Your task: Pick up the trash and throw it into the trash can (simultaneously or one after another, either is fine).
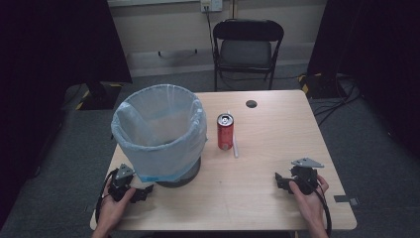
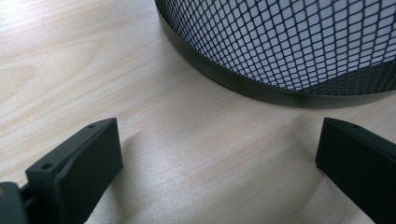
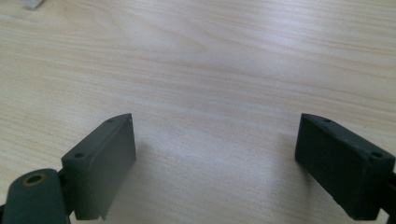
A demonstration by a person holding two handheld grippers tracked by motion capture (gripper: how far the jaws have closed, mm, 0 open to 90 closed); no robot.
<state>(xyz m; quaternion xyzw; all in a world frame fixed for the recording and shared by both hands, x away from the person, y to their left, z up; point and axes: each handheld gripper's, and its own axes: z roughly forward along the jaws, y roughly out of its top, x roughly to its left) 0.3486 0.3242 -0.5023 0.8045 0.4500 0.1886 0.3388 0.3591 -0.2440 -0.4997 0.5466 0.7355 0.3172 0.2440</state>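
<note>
Grippers rest low on a pale wooden table [image 1: 257, 198], one in each of my hands. My left gripper [image 1: 143, 192] sits at the lower left of the high view, its black jaws spread wide with nothing between them; in the left gripper view only bare wood grain lies in the gap. Just beyond those jaws stands a round bin [image 2: 299, 51] of black wire mesh with a solid dark band at its base, close to the gripper but not touching it. A thin, pale blue plastic liner [image 1: 158, 124] is folded over the bin's rim and hangs crinkled down its sides.

My right gripper [image 1: 281, 181] is at the lower right of the high view, jaws likewise wide apart and holding nothing, over smooth light wood.

Near the centre of the table, just right of the bin, a red drink can [image 1: 225, 131] stands upright, its silver top showing. A white straw [image 1: 234, 144] lies flat just beside it.
</note>
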